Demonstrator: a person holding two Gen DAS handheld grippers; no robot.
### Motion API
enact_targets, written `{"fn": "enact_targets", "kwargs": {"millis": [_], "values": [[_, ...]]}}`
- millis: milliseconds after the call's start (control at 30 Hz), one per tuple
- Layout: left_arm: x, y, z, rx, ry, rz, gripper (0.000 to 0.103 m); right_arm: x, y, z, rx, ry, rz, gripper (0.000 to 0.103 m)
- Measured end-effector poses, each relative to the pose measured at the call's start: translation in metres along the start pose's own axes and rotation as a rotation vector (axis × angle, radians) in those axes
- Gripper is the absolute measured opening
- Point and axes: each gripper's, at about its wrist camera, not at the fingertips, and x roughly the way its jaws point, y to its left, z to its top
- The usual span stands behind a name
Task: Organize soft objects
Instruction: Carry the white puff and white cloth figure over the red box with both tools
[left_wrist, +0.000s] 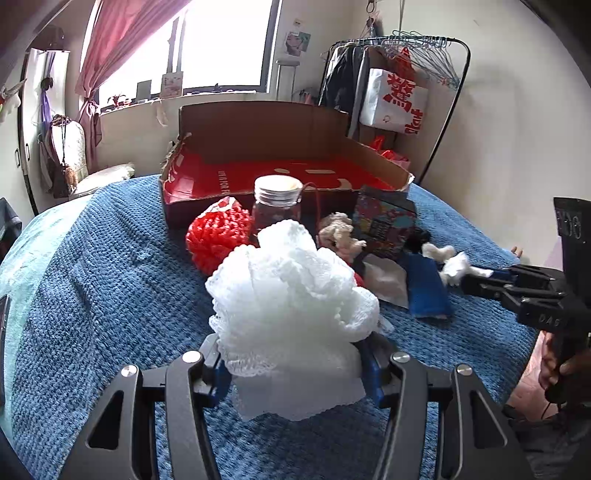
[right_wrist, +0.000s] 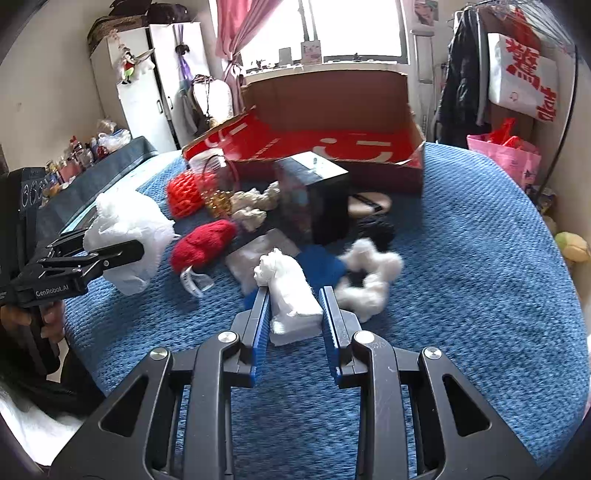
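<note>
A white mesh puff (left_wrist: 291, 295) is clamped in the left hand-held gripper (left_wrist: 295, 369); a white cloth wad (right_wrist: 291, 295) is pinched in the right hand-held gripper (right_wrist: 293, 317), long axis along the fingers. From both, the open cardboard box (right_wrist: 369, 147) lies at twelve o'clock on the bed (right_wrist: 480, 258). Between stand a jar (left_wrist: 277, 206), a dark box (right_wrist: 314, 199) and a red knit ball (left_wrist: 218, 236), judged obstacles.
</note>
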Motion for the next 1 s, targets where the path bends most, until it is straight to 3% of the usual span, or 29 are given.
{"fn": "enact_targets", "kwargs": {"millis": [267,467,767,1000], "values": [[-0.006,-0.007,0.002,0.011,-0.012,-0.024,0.058,0.001,0.000,-0.002,-0.001,0.004,-0.009,0.025],[-0.001,-0.026,0.026,0.112,-0.019,-0.029,0.058,-0.002,-0.017,0.000,0.008,0.007,-0.050,0.025],[0.026,-0.045,0.082,0.224,0.086,-0.053,0.058,0.002,-0.051,0.017,-0.032,0.038,-0.148,0.025],[0.048,-0.050,0.120,0.306,0.151,0.006,0.058,0.011,-0.072,0.037,-0.078,0.059,-0.198,0.025]]}}
